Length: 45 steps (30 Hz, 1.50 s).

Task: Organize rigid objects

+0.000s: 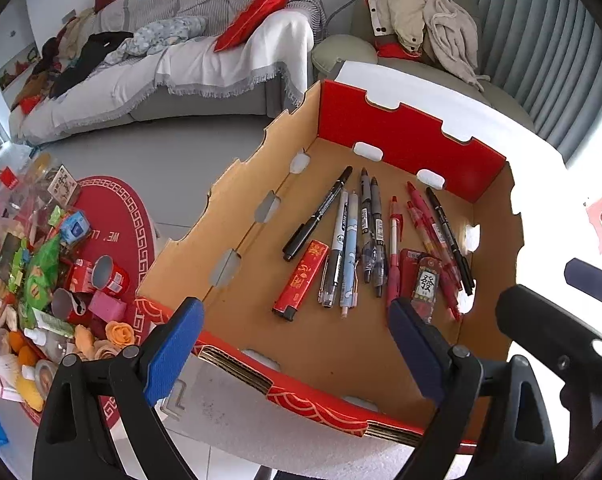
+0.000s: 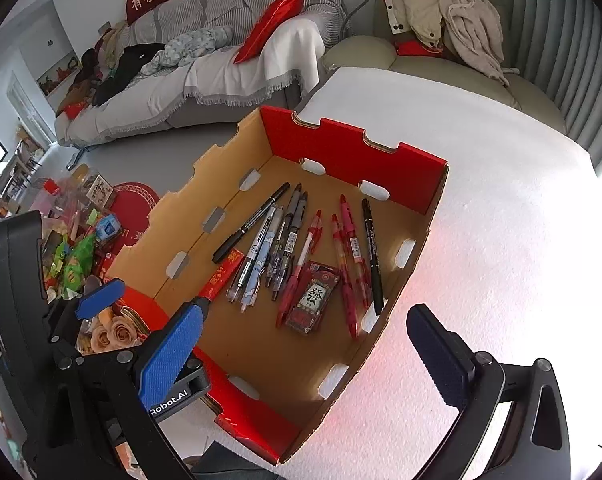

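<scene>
An open cardboard tray with red walls sits on a white table; it also shows in the right wrist view. Inside lie several pens, a red lighter and a red box with a Chinese character. In the right wrist view the pens, the lighter and the box lie the same way. My left gripper is open and empty above the tray's near edge. My right gripper is open and empty above the tray's near right corner.
A round red side table at the left holds a pile of snacks, cups, small boxes and fabric roses. A sofa and an armchair with clothes stand behind. The left gripper's body shows at the right view's left edge.
</scene>
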Available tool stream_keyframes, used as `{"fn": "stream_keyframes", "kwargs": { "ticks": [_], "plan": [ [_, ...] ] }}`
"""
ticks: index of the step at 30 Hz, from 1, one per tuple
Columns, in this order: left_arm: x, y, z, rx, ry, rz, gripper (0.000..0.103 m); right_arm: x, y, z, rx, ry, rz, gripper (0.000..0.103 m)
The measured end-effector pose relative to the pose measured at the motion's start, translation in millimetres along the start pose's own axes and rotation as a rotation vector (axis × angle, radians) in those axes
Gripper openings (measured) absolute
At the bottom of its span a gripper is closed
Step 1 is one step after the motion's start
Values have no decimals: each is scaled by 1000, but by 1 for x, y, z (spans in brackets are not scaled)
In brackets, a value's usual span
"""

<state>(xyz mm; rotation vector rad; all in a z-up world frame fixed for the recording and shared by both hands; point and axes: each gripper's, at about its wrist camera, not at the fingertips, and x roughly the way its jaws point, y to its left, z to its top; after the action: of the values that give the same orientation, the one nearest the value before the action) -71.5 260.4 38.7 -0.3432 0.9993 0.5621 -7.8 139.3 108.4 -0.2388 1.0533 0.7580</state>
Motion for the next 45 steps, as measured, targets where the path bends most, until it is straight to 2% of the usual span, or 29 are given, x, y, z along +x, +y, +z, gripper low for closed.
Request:
{"fn": "stream_keyframes", "kwargs": {
  "ticks": [6, 12, 16, 45],
  "plan": [
    [-3, 2, -2, 0, -7, 18, 95, 2, 5, 2, -20, 2, -28, 103],
    [-5, 2, -4, 2, -14, 24, 95, 2, 12, 6, -77, -5, -109, 103],
    [-6, 3, -3, 0, -13, 25, 95, 3, 15, 8, -112, -1, -129, 103],
    [-5, 1, 0, 15, -12, 7, 95, 7, 18, 10, -133, 11, -137, 103]
  ]
}}
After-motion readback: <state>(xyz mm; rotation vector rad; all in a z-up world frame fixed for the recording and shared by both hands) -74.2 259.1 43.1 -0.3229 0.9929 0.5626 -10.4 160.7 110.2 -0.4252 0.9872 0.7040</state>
